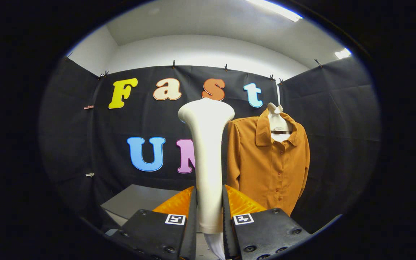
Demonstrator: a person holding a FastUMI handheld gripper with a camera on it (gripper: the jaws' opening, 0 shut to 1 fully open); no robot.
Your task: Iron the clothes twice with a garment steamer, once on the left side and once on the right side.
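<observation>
Gripper (209, 216) fingers clamped on upright white garment steamer (207, 151); orange button-front shirt (269, 162) on hanger just beyond, w/ grey desk (135, 202) opposite.

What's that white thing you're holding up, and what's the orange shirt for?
The gripper has its jaws shut on a white garment steamer, held upright between them. Beyond it and a little to the right, an orange button-up shirt hangs on a hanger against the black booth wall. The steamer's head is beside the shirt's shoulder, and whether they touch can't be told. A grey table sits lower down.
</observation>
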